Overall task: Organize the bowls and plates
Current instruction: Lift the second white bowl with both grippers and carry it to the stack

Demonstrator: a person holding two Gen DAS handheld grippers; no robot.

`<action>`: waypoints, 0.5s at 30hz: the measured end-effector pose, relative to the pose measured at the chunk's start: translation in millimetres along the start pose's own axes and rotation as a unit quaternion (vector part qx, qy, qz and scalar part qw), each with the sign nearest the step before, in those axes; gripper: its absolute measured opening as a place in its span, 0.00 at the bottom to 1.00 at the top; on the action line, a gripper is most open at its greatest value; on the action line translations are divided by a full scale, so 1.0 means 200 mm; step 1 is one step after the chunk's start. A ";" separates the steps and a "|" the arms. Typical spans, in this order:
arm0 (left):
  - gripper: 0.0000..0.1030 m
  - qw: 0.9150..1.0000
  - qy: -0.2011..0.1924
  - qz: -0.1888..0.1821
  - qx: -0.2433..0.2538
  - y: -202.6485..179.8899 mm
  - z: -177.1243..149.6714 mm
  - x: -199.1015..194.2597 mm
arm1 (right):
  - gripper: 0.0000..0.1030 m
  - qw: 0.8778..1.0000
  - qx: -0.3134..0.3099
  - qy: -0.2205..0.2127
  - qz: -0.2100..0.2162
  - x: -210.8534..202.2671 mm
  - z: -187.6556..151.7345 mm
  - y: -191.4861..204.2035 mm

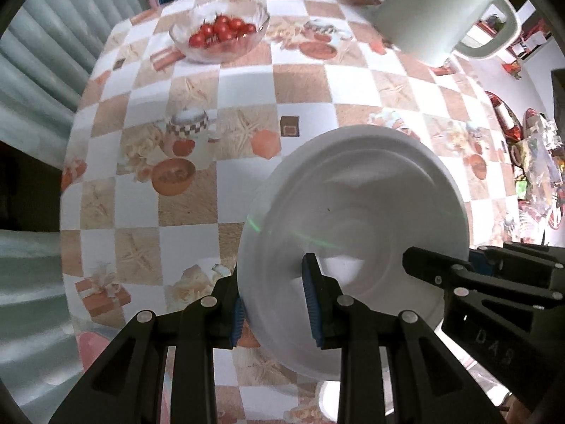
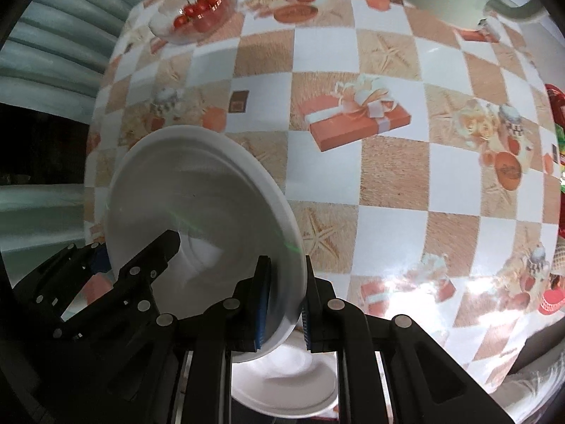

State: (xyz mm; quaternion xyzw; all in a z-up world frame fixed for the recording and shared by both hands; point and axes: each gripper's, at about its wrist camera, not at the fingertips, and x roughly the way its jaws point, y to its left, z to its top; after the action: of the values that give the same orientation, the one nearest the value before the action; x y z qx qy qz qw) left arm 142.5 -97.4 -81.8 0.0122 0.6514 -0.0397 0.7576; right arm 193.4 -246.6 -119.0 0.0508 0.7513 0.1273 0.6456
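Observation:
A white plate [image 1: 353,219] is held tilted above the table between both grippers. My left gripper [image 1: 273,300] is shut on its left rim; my right gripper [image 2: 284,304] is shut on its right rim. The plate also shows in the right wrist view [image 2: 197,212]. The right gripper's fingers [image 1: 434,268] reach in from the right in the left wrist view; the left gripper's fingers [image 2: 155,254] show at left in the right wrist view. A second white plate [image 2: 289,385] lies on the table below the held one, partly hidden by the fingers.
A glass bowl of cherry tomatoes [image 1: 220,31] stands at the far left of the checked tablecloth [image 1: 247,81]. A white kettle [image 1: 441,7] stands at the far right. Cluttered packages [image 1: 533,162] lie past the table's right edge. Corrugated wall [image 1: 42,53] at left.

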 end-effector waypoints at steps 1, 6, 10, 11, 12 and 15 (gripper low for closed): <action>0.30 1.000 -0.002 -0.001 0.003 0.00 -0.01 -0.02 | 0.16 1.000 0.002 -0.003 0.000 -0.04 -0.01 0.01; 0.30 1.000 -0.016 -0.009 0.022 -0.04 -0.03 -0.10 | 0.17 1.000 0.015 -0.016 -0.001 -0.16 -0.09 0.00; 0.30 0.999 -0.024 -0.010 0.039 -0.09 -0.07 -0.17 | 0.17 0.999 0.025 -0.025 -0.005 -0.22 -0.15 0.01; 0.30 0.999 -0.025 -0.013 0.042 -0.09 -0.09 -0.18 | 0.17 0.999 0.028 -0.028 -0.006 -0.22 -0.16 0.02; 0.30 0.999 -0.026 -0.015 0.045 -0.10 -0.10 -0.19 | 0.17 0.999 0.030 -0.030 -0.008 -0.24 -0.18 0.02; 0.30 0.998 -0.026 -0.021 0.056 -0.13 -0.15 -0.23 | 0.17 0.999 0.038 -0.034 -0.012 -0.27 -0.25 0.02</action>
State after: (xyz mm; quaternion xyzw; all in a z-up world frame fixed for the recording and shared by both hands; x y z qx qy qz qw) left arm 104.3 -118.8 -41.0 0.0399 0.6283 -0.0923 0.7715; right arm 153.4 -261.7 -59.3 0.0706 0.7337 0.0889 0.6699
